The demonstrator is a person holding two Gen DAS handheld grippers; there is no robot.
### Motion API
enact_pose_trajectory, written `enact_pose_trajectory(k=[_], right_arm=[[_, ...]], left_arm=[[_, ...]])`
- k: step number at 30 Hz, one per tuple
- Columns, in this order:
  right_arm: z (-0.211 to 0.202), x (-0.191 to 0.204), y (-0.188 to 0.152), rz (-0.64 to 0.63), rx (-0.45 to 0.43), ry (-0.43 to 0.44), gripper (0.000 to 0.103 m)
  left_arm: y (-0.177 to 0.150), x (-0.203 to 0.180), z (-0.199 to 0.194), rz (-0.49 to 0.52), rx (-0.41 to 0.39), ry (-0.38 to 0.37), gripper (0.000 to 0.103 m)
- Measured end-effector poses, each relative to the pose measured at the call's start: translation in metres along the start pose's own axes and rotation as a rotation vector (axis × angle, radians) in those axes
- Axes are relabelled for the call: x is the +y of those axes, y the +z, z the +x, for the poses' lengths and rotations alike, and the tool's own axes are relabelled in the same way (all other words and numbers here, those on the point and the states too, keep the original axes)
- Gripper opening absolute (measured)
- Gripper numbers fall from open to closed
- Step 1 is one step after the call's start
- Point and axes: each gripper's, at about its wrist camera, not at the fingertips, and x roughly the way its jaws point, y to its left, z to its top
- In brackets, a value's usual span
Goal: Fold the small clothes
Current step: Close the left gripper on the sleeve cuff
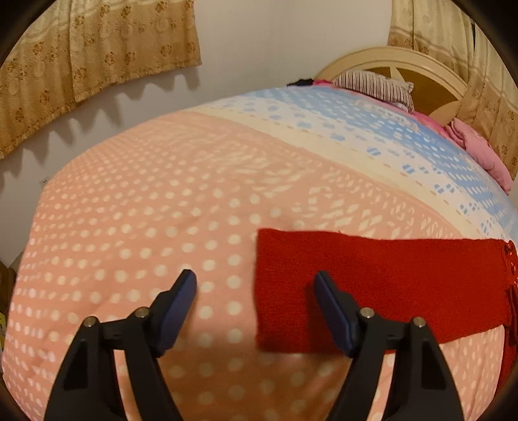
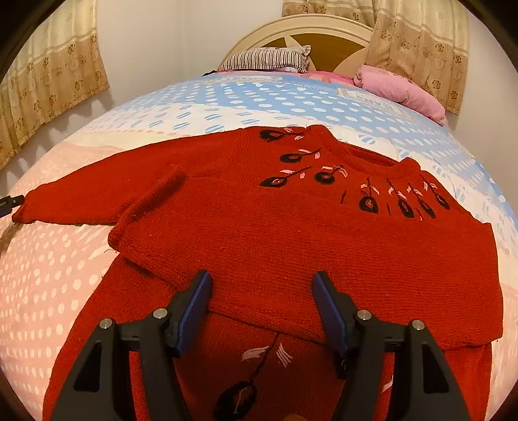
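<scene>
The red knitted sweater with black and pink embroidered flowers [image 2: 291, 233] is lying flat on the bed's quilt of pink and blue dotted fabric [image 2: 51, 278], neckline [image 2: 372, 158] pointing toward the cream wooden headboard [image 2: 310, 29] and hem toward the viewer. Its lower part is lying doubled up over the body, so a crosswise fold seems to be in place already, and another red knitted piece with the same embroidery [image 2: 259, 372] is showing beneath the near edge. One sleeve [image 1: 372, 285] is stretching out sideways as a long red band, its long axis running across the bed, its cuff end lying square on the pink dots.

The step in hand, by my reading, is the sleeve fold. The left claw [image 1: 255, 281] is hanging just over that cuff end, its jaws standing apart and gripping nothing, one finger over the quilt and the other over the knit. The right claw [image 2: 260, 285] is hovering over the doubled hem, jaws likewise apart and empty.

The next move is probably calling for the left claw to be straddling the cuff edge, pinching it and carrying the sleeve across onto the body
</scene>
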Motion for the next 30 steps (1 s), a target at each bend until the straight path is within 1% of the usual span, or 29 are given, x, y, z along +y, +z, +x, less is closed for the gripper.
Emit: enact_pose_trajectory(k=[2, 3, 4, 5, 6, 7, 8, 15, 19, 30], right_arm=[[0.0, -0.001, 0.0, 0.002, -0.001, 0.002, 0.066], [0.0, -0.001, -0.001, 0.002, -0.002, 0.003, 0.066], [0.0, -0.001, 0.0, 0.003, -0.002, 0.003, 0.066], [0.0, -0.001, 0.0, 0.004, -0.003, 0.004, 0.066], [0.0, -0.001, -0.001, 0.005, -0.003, 0.004, 0.066], [0.0, -0.001, -0.001, 0.006, -0.003, 0.005, 0.066], [0.0, -0.001, -0.001, 0.006, -0.004, 0.004, 0.066], [0.0, -0.001, -0.001, 0.006, -0.004, 0.002, 0.067], [0.0, -0.001, -0.001, 0.006, -0.004, 0.003, 0.067], [0.0, -0.003, -0.001, 0.015, 0.001, 0.009, 0.069]], left_arm=[[-0.001, -0.002, 0.009, 0.006, 0.046, 0.003, 0.076], [-0.001, -0.003, 0.009, 0.004, 0.042, 0.003, 0.075], [-0.001, -0.003, 0.009, 0.005, 0.041, -0.003, 0.071], [0.0, -0.003, 0.008, 0.007, 0.041, -0.014, 0.058], [0.001, -0.003, 0.007, 0.009, 0.037, -0.019, 0.039], [0.001, -0.003, 0.006, 0.014, 0.034, -0.034, 0.028], [0.001, -0.002, 0.004, 0.016, 0.036, -0.049, 0.014], [0.008, 0.001, -0.012, -0.003, 0.002, -0.102, 0.01], [0.018, 0.006, -0.024, -0.035, -0.013, -0.143, 0.01], [0.036, -0.015, -0.052, -0.036, -0.029, -0.229, 0.008]])
